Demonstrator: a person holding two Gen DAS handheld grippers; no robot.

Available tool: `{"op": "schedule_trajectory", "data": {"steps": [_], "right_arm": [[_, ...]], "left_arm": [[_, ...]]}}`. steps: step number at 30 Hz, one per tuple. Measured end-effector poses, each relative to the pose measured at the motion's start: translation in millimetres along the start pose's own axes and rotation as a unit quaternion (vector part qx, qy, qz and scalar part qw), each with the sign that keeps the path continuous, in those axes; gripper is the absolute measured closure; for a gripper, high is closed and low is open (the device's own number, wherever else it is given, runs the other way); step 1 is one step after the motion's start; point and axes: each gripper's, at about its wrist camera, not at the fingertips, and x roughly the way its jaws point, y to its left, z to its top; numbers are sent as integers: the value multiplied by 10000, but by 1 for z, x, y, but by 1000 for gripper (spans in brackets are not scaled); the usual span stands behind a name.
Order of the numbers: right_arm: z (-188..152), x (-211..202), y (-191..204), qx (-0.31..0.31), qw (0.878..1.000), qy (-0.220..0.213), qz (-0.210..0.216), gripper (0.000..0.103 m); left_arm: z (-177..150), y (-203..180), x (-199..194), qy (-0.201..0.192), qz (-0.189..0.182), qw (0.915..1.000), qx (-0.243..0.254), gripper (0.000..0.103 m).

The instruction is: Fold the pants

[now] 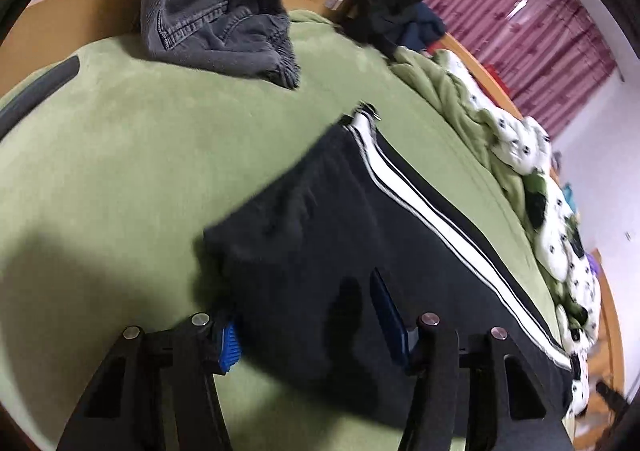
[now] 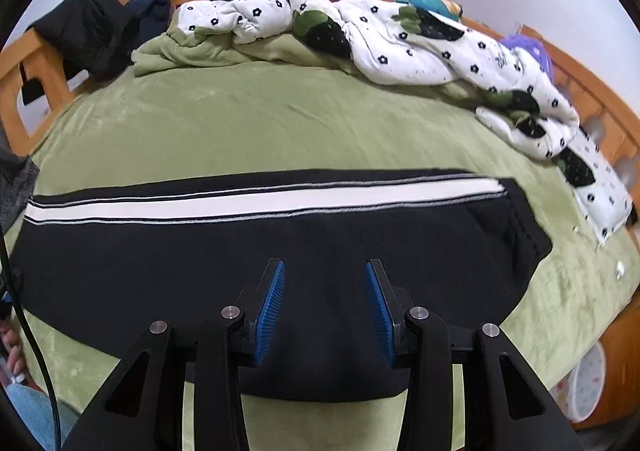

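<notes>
Black pants [image 2: 320,239] with a white side stripe [image 2: 260,201] lie flat across the green bed cover [image 2: 280,123], folded lengthwise. My right gripper [image 2: 325,267] hovers over the near edge of the pants, open, with nothing between its blue pads [image 2: 272,311]. In the left wrist view the same pants [image 1: 320,211] run away from the camera. My left gripper [image 1: 308,303] straddles their near corner. One finger [image 1: 388,315] lies over the cloth and the other finger [image 1: 229,347] is half hidden under its edge. The jaws stand well apart with cloth between them.
Grey jeans [image 1: 216,11] hang and rest at the far end of the bed. A white flowered quilt [image 2: 400,35] is bunched along the far side. Dark jackets [image 2: 84,31] drape the wooden bed frame [image 2: 36,63]. A hand [image 2: 12,355] and a cable [image 2: 28,331] show at the left.
</notes>
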Motion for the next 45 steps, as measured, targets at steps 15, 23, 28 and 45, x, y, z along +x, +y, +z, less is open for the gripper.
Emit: {"op": "schedule_trajectory", "data": {"steps": [15, 23, 28, 45], "right_arm": [[-1, 20, -73, 1099, 9877, -626, 921, 60], [-4, 61, -108, 1237, 9830, -699, 1161, 61], [-3, 36, -119, 947, 9847, -1349, 560, 61], [-33, 44, -175, 1612, 9776, -1080, 812, 56]], "left_arm": [[37, -91, -64, -618, 517, 9817, 1728, 88], [-7, -248, -102, -1326, 927, 9330, 3214, 88], [-83, -356, -78, -1049, 161, 9051, 4117, 89], [-266, -395, 16, 1010, -954, 8992, 4149, 57]]}}
